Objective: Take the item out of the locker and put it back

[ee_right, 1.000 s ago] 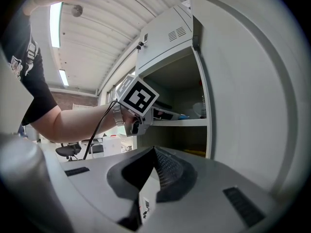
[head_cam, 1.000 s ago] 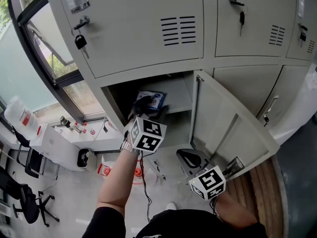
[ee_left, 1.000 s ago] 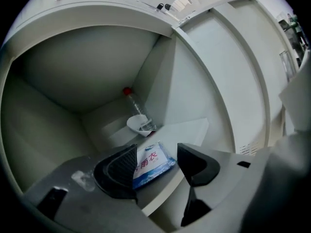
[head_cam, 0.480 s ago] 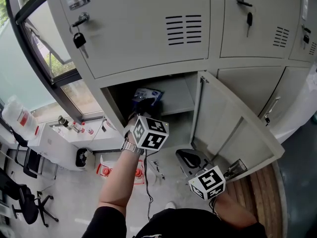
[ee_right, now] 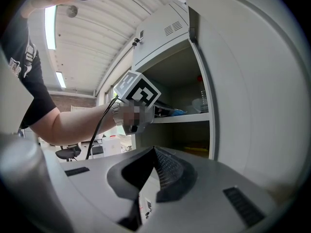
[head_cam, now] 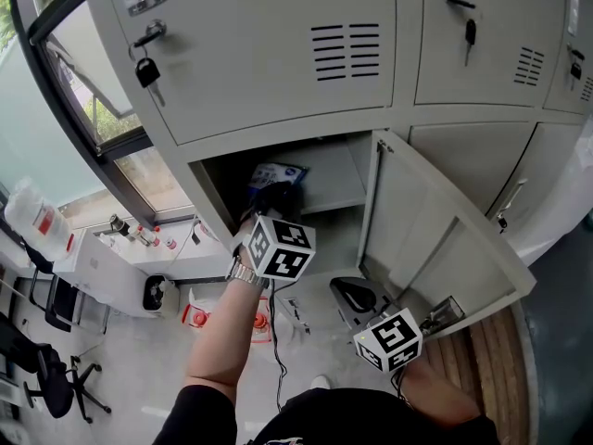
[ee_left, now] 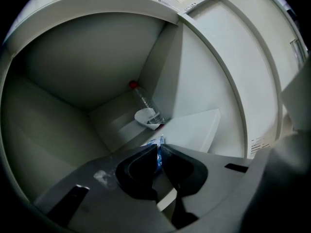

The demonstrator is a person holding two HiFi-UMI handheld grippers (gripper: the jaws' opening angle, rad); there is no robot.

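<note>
A blue-and-white packet (head_cam: 281, 174) lies on the shelf (head_cam: 335, 196) inside the open lower locker. My left gripper (head_cam: 267, 198) reaches into the locker with its jaws closing on the packet's near edge. In the left gripper view a sliver of the blue packet (ee_left: 158, 155) shows pinched between the dark fingertips (ee_left: 146, 160). The right gripper view also shows the packet (ee_right: 178, 112) at the shelf's front. My right gripper (head_cam: 343, 291) hangs low in front of the open door (head_cam: 435, 239), shut with nothing in it (ee_right: 154, 150).
Deep in the locker's back corner stand a clear bottle with a red cap (ee_left: 144, 99) and a white bowl-like thing (ee_left: 146, 117). The door swings out to the right. Closed lockers (head_cam: 278, 44) with keys sit above. A window and office chairs are at the left.
The left gripper has edged slightly deeper toward the packet on the shelf. The right gripper has stayed in place by the door.
</note>
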